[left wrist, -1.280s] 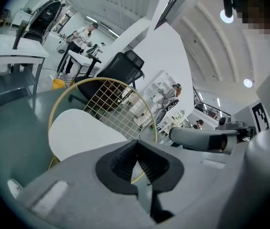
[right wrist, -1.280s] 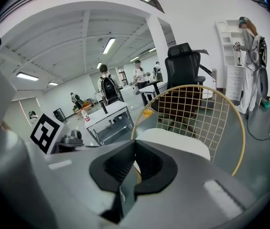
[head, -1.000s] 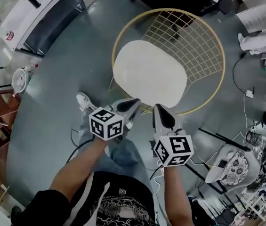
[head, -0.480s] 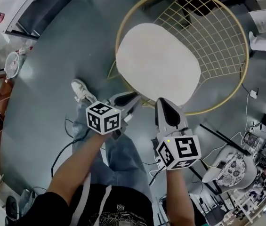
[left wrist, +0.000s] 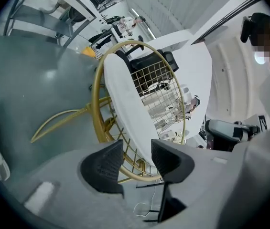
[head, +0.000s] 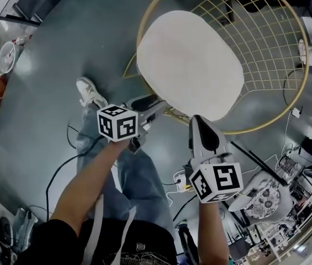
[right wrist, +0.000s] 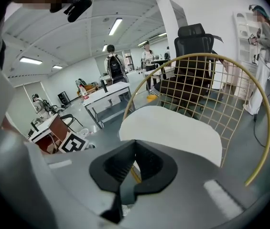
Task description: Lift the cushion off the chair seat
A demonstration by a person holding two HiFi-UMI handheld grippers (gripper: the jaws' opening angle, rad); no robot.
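Note:
The white oval cushion [head: 189, 65] lies on the seat of a gold wire chair [head: 266, 48]. My left gripper [head: 151, 106] hovers just short of the chair's front rim, and its jaws are opening. In the left gripper view the left gripper [left wrist: 137, 147] has nothing between its pads; the cushion [left wrist: 125, 104] and the gold rim [left wrist: 96, 94] show beyond the gap. My right gripper [head: 197, 123] is shut and empty beside it, just short of the cushion's near edge. The right gripper view shows the right gripper [right wrist: 135, 144] closed, with the cushion [right wrist: 173, 128] right behind it.
The person's white shoe [head: 89, 93] and jeans are on the grey floor below the chair. Cables and a power strip [head: 180, 181] lie near the right hand. A black office chair [right wrist: 194, 39], desks [right wrist: 106, 97] and standing people are behind the gold chair.
Both grippers have sunk toward the chair's front edge, and the chair looms larger. The left jaws have parted; the right jaws stay together.

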